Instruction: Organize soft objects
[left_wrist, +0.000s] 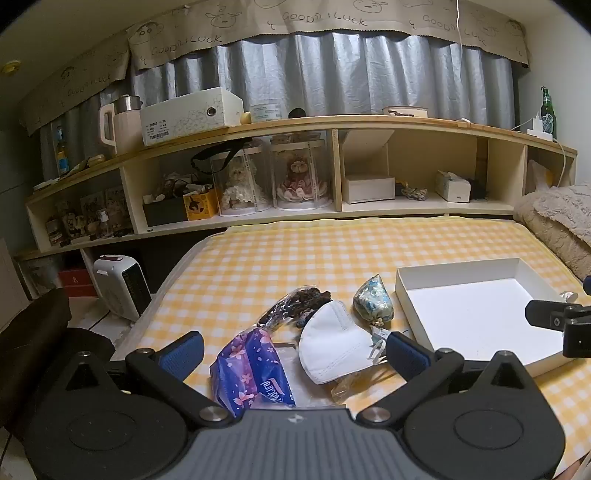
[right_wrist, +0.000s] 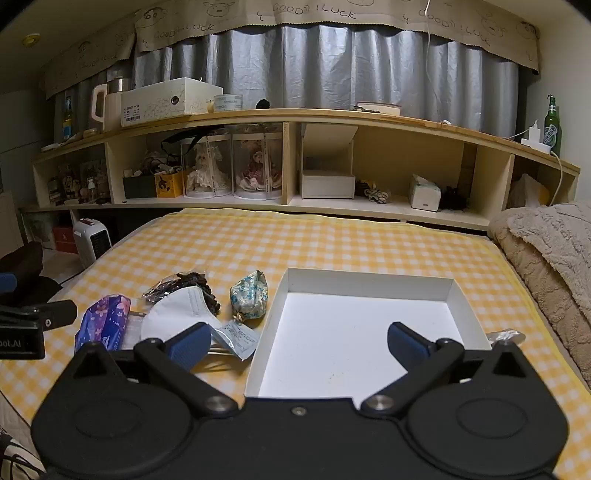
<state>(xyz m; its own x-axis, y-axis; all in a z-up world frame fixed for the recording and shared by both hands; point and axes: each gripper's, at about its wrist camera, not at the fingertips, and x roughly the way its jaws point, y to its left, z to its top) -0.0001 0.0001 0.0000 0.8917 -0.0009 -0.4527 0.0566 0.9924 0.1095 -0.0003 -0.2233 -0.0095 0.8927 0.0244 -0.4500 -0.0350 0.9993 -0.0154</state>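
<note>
I see a bed covered in a yellow-and-white checked sheet. Behind it runs a long pale wooden shelf unit with open cubbies; one holds two dressed dolls in clear plastic cases. On top stand a cream electric kettle, a white cardboard shoebox and a green glass bottle. A grey pleated curtain hangs behind. A beige fluffy blanket lies at the right, and a small white space heater sits on the floor at the left.

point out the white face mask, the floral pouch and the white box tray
white face mask (left_wrist: 334, 343), left wrist view, its middle panel
floral pouch (left_wrist: 373, 302), left wrist view, its bulging body
white box tray (right_wrist: 369, 286), right wrist view, its far wall
</note>
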